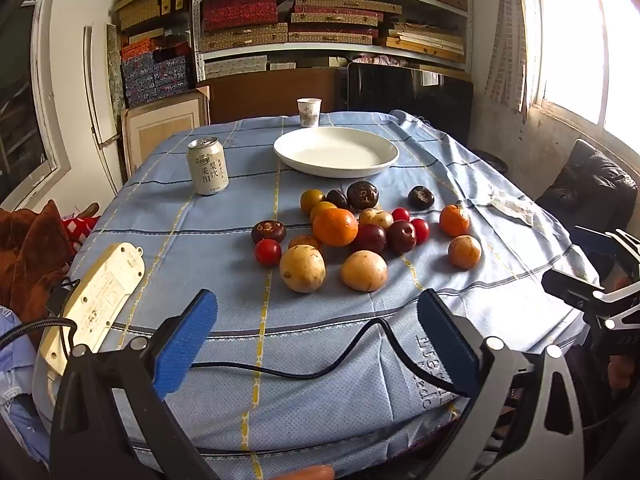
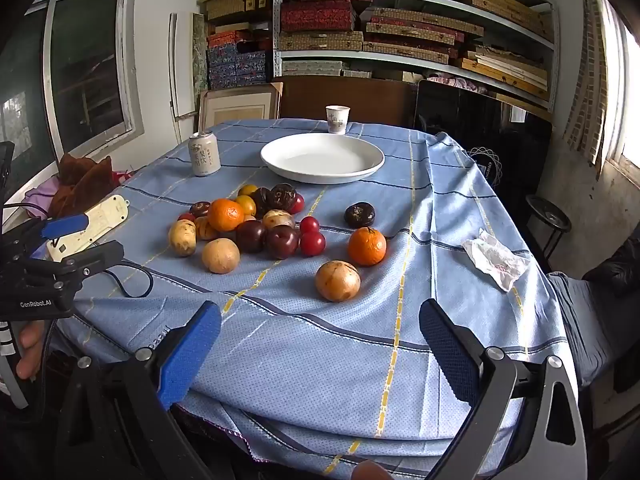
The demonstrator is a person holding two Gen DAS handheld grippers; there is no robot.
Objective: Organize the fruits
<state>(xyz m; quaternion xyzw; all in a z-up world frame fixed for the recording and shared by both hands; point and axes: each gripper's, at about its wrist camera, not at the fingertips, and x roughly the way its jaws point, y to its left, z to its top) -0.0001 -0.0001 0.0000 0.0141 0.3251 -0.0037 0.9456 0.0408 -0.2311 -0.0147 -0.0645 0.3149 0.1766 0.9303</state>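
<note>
**Fruit heap ahead of both tongs, plate behind it**

Shelves of stacked boxes fill the back wall, and a table under a blue checked cloth (image 1: 224,216) takes up the foreground. Going left to right across it: a white power strip (image 1: 96,300) lies at the left edge with its black cord (image 1: 320,364) trailing along the near hem, a drink can (image 1: 207,166) stands further back, a white plate (image 1: 336,151) sits bare at the far middle with a paper cup (image 1: 309,112) behind it, and a crumpled wrapper (image 2: 496,258) rests toward the right edge.

The fruit (image 1: 336,226) lies loose on the cloth between the plate and the near edge — oranges, yellow-brown round ones, dark plums, small red ones, mostly touching in one heap. None is on the plate yet.

The left gripper (image 1: 316,340) hovers over the near hem, jaws spread wide and holding nothing; the heap lies straight ahead of it, the two big yellow-brown fruit (image 1: 302,268) nearest. The right gripper (image 2: 320,344) is likewise spread and empty. Ahead of it, slightly right of centre, sits a lone golden fruit (image 2: 337,281), with an orange (image 2: 367,246) just behind and a dark fruit (image 2: 359,214) further back — these three stand apart from the heap.

My judgement: the right gripper has the easier first pick, since the golden fruit is clear on all sides. Round fruit have no long axis, so approach angle matters little. On the left, close neighbours may roll when nudged, and the cord lies under the approach.
</note>
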